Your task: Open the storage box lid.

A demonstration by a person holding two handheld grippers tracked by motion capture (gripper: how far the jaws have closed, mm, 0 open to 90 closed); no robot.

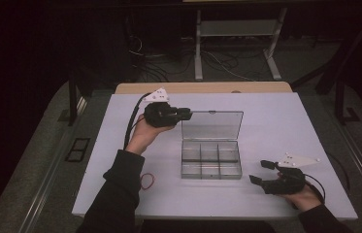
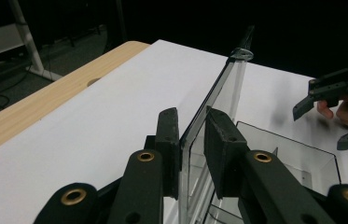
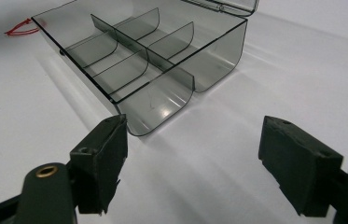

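l gripper (image 2: 191, 140) fingers astride upright lid (image 2: 218, 98); contact w/ pads unclear.

Compartment box (image 1: 211, 164): clear smoked plastic, rectangular, six open compartments in two rows of three, standing flat near the table's centre. Lid (image 1: 212, 125): clear, hinged along the box's 12 o'clock edge, raised upright, small latch tab on its top edge; its 9 o'clock end sits between the left gripper's (image 1: 184, 114) pads.

Left gripper (image 2: 191, 140) around upright clear lid (image 2: 218, 93), white table (image 2: 106, 116) beneath.
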